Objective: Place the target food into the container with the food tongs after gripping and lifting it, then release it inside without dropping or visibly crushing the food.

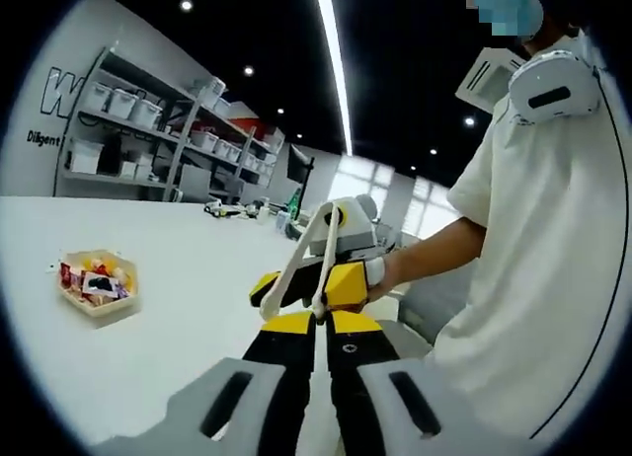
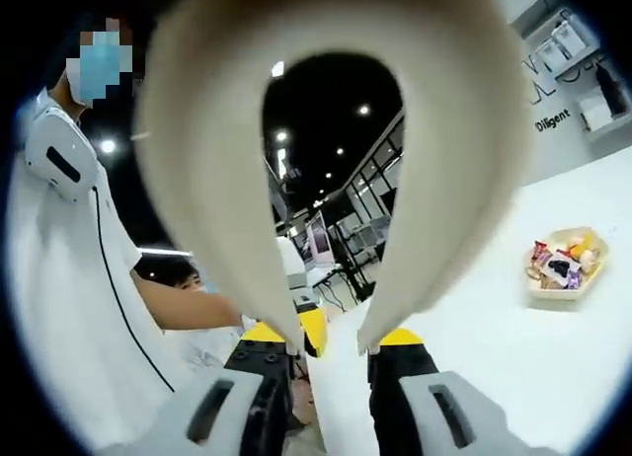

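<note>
Right claw [image 2: 331, 349] pinches the arms of the cream tongs [image 2: 326, 130], bend toward the lens. Left claw [image 1: 318, 330] is pressed together, empty. Risk: tongs twist or slip. Food sits in the tray [image 1: 96, 285] far across the desk [image 1: 188, 278].

Snacks lie in a tray [image 1: 97, 296] on the table [image 1: 188, 278], shelves [image 1: 148, 140] behind.

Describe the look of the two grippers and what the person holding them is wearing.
The left gripper has black jaws tipped in yellow, on a light grey body with two dark slots. The right gripper shows the same black and yellow, with a white glove behind it. The person wears a white short-sleeved shirt with a thin black cable running down it.
</note>
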Motion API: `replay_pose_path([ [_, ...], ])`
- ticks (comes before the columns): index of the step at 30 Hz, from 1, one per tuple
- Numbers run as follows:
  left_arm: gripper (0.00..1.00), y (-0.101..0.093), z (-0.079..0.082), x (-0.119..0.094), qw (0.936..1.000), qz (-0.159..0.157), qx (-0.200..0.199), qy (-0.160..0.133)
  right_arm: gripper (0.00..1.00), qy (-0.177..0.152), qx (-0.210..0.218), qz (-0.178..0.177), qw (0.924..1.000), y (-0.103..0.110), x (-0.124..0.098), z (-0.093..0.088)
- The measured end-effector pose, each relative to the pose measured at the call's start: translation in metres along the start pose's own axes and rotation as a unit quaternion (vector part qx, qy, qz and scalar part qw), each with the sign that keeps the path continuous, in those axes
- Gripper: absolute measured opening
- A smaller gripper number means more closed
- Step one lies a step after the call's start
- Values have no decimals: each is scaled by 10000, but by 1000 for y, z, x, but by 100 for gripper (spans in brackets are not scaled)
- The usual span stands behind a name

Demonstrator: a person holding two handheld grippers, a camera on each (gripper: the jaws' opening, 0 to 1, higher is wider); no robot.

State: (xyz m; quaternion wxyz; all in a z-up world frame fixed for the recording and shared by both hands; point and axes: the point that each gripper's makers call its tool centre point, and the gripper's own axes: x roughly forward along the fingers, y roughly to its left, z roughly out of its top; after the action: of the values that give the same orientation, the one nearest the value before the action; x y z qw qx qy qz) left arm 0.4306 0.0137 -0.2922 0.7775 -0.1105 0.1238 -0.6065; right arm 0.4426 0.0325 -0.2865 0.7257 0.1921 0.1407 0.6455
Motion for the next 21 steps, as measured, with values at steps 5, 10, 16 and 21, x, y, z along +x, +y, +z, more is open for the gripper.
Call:
replay_pose_path([
  [5,2,-4,6,-1,9999,-81,59,-62,25,-78,-206,66,9997,2,-1,7],
  [10,1,-3,9,-3,9999,-82,91,-80,26,-190,-148,81,9997,0,-6,13],
  [16,1,-4,8,-3,9999,-117,66,-33,28,-267,-208,73,9994,0,-9,14],
  [21,1,-5,9,-6,9999,-118,80,-34,27,-367,2,50,9993,-4,-17,18],
])
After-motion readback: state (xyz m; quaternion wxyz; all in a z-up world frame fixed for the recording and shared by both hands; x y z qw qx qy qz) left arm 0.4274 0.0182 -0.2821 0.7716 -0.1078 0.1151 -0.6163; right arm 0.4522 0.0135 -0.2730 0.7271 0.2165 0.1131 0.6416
